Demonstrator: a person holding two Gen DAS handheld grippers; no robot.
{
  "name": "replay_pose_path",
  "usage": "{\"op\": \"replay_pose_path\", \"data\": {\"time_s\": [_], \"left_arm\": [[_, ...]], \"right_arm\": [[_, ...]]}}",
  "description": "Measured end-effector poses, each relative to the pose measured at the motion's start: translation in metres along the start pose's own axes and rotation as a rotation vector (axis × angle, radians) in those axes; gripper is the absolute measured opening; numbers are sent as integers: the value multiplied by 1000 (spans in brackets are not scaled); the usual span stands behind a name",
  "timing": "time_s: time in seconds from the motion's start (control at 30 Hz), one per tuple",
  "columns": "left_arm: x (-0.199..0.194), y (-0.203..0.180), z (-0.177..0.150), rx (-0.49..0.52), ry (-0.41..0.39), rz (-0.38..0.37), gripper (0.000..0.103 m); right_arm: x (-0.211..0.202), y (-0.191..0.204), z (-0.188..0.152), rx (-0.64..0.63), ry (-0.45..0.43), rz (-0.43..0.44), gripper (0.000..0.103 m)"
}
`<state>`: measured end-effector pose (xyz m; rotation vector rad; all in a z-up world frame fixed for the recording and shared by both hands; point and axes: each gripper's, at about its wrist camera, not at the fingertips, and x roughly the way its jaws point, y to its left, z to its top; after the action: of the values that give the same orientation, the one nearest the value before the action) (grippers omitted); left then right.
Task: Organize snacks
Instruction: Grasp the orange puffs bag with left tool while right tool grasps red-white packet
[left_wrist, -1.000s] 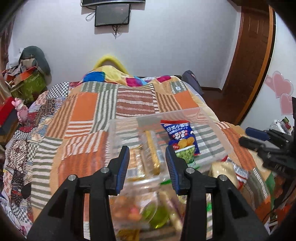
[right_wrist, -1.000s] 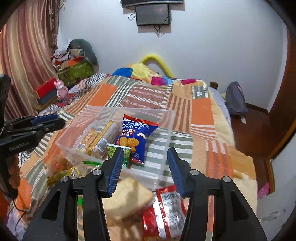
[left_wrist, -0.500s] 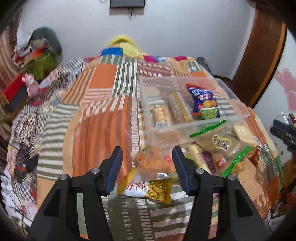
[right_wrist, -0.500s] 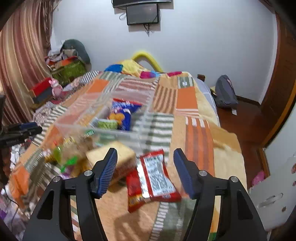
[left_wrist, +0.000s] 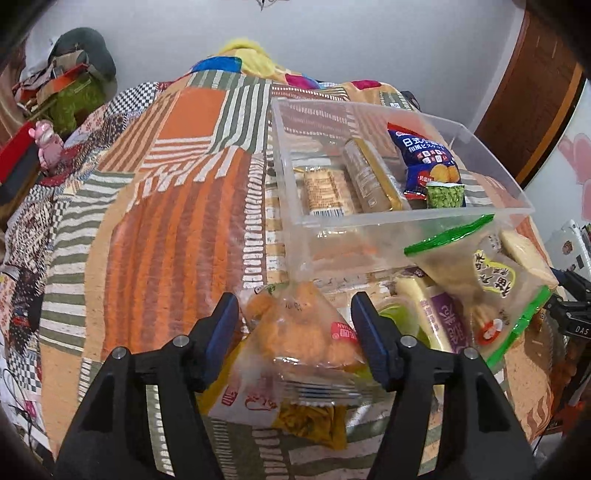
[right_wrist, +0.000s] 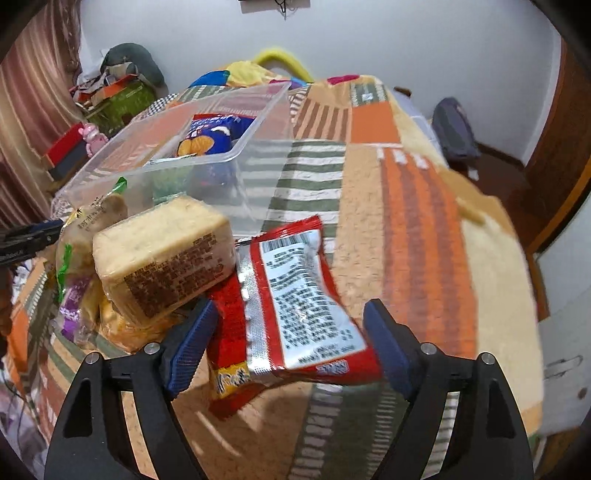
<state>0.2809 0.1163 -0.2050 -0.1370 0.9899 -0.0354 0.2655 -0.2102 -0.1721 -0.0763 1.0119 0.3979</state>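
A clear plastic bin (left_wrist: 369, 218) sits on the patchwork bed and holds a blue biscuit bag (left_wrist: 424, 158), wrapped cracker packs (left_wrist: 325, 188) and a green pack (left_wrist: 445, 195). My left gripper (left_wrist: 295, 332) is open, its jaws on either side of a clear bag of orange snacks (left_wrist: 299, 332) lying in front of the bin. My right gripper (right_wrist: 288, 339) is open around a red and silver packet (right_wrist: 299, 295). A wrapped bread block (right_wrist: 162, 254) lies to the packet's left. The bin also shows in the right wrist view (right_wrist: 240, 147).
A green-sealed zip bag (left_wrist: 476, 269), a purple-labelled pack (left_wrist: 443, 314) and a yellow pack (left_wrist: 310, 417) lie in the pile by the bin. The bed edge drops off at right (right_wrist: 509, 295). Clutter and a pink toy (left_wrist: 46, 136) sit at far left.
Both grippers have pulled back from above the bin and lowered toward the pile. The left now straddles the orange snack bag, the right the red packet. Both stay open.
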Motion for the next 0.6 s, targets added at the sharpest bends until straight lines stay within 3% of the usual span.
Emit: {"op": "replay_pose_path", "data": {"time_s": [0.17, 0.3, 0.4, 0.43, 0.6], "left_arm": [[9, -1, -7, 0, 11, -3, 65], [13, 5, -9, -34, 19, -25, 65], [13, 6, -13, -36, 21, -29, 59], [13, 6, -15, -34, 23, -35, 58], [2, 2, -25, -24, 6, -13, 53]], "right_arm": [[11, 6, -2, -20, 16, 13, 92], [16, 16, -6, -90, 17, -53, 91], [13, 19, -8, -104, 3, -43, 80], [11, 18, -8, -100, 0, -43, 70], [2, 15, -14, -83, -8, -31, 64]]}}
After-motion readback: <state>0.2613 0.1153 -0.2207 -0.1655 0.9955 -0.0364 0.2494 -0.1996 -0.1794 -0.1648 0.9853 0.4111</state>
